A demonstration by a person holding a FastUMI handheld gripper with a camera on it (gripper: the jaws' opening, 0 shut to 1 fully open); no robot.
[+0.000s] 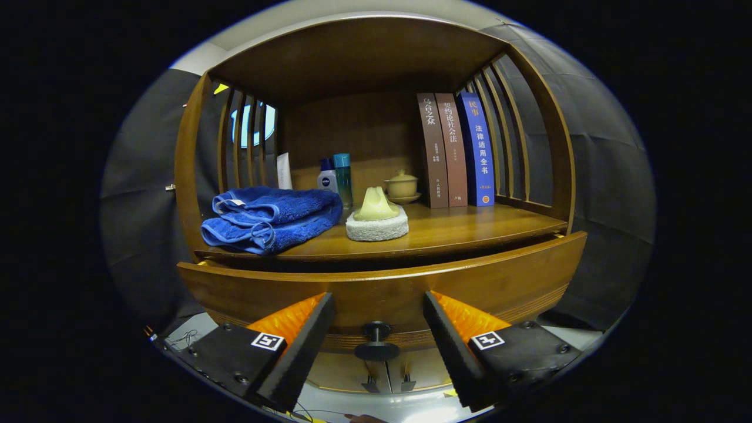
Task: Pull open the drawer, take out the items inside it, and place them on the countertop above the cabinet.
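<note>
A wooden cabinet [188,176] with slatted sides faces the camera. Its drawer [382,288] runs across the front below the countertop [470,226], and its front stands a little forward of the countertop's edge, with a dark gap between them. A small dark round knob [376,338] sticks out from the drawer front.

The gripper [376,329] sits low in front of the drawer with its fingers [305,335] spread wide apart, grasping nothing. The knob lies between the two fingers, touching neither (there is clear space on each side of it).

On the countertop, a folded blue towel [273,217] lies at the left. Just beside it, near the middle, a pale yellow object rests on a white sponge [377,226]. Behind these stand a white tube [284,170], a small bottle [327,176] and a taller teal bottle [343,176]. A small lidded cup on a saucer [402,187] sits further right, and three upright books [455,150] stand against the right-hand slats.

The inside of the drawer cannot be seen from here.
</note>
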